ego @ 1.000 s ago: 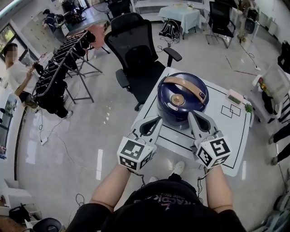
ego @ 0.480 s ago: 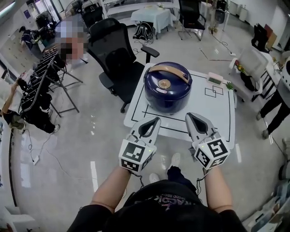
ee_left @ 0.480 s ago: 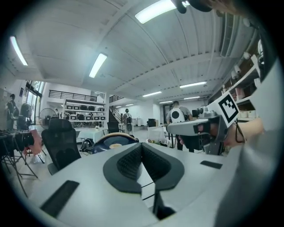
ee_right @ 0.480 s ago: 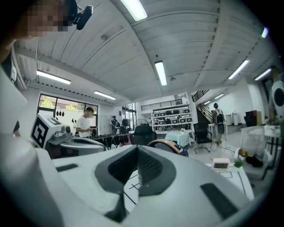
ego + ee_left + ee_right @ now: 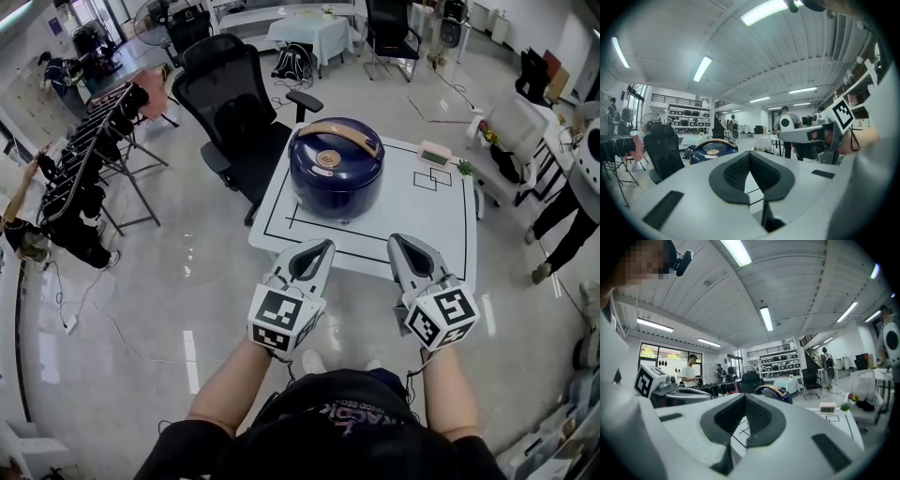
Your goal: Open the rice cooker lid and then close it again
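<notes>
The dark blue rice cooker (image 5: 336, 169) stands with its lid down and its tan handle across the top, on the left half of the white table (image 5: 422, 211). Both grippers hang in the air short of the table's near edge, well apart from the cooker. The left gripper (image 5: 323, 246) is shut and holds nothing. The right gripper (image 5: 397, 241) is likewise shut and empty. In the left gripper view the shut left gripper (image 5: 750, 154) points past the cooker (image 5: 711, 151). In the right gripper view the cooker (image 5: 776, 392) peeks over the shut right gripper (image 5: 745, 397).
A black office chair (image 5: 239, 112) stands at the table's far left corner. A small display device (image 5: 433, 156) and a green sprig (image 5: 466, 169) lie at the table's far right. A loaded rack (image 5: 89, 169) is at the left; a person (image 5: 581, 178) stands at the right.
Both grippers have drawn back from the cooker's sides to short of the table's near edge. The cooker now sits farther off. The jaws stayed shut.
</notes>
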`<state>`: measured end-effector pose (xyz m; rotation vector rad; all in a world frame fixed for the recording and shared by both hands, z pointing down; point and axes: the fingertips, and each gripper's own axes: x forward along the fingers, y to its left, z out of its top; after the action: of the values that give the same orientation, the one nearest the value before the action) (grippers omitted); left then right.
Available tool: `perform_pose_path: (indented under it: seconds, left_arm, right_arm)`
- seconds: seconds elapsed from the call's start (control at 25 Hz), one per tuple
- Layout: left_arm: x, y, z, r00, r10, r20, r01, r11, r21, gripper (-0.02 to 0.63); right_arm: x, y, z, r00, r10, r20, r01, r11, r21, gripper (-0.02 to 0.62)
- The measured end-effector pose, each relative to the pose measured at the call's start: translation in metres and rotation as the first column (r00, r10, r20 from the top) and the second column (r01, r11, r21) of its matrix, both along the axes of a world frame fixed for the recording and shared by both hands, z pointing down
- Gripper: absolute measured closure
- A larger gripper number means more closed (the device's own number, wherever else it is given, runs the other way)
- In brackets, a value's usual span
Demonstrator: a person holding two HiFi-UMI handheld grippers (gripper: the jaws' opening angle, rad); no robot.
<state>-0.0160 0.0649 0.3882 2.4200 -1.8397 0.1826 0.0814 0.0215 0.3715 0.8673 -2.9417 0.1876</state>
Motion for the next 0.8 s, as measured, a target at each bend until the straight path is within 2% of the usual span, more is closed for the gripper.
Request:
perform_pose_path:
  seconds: [0.28, 0.52, 0.8]
  left_arm:
    - [0.043, 0.005, -0.009, 0.998, -0.065, 0.002, 0.065, 0.998, 0.003, 0.603]
    - [0.08, 0.012, -0.011, 0.991, -0.129, 0.032, 0.13, 0.992, -0.003, 0.603]
    - [0.102, 0.027, -0.01, 0.975, -0.212, 0.064, 0.214, 0.977, -0.012, 0.603]
  right_arm:
    - [0.036, 0.005, -0.006, 0.997, -0.077, 0.0, 0.077, 0.997, 0.001, 0.594]
    - [0.064, 0.004, -0.007, 0.988, -0.157, 0.014, 0.157, 0.988, -0.001, 0.594]
    - [0.083, 0.009, -0.007, 0.972, -0.232, 0.034, 0.232, 0.973, -0.001, 0.594]
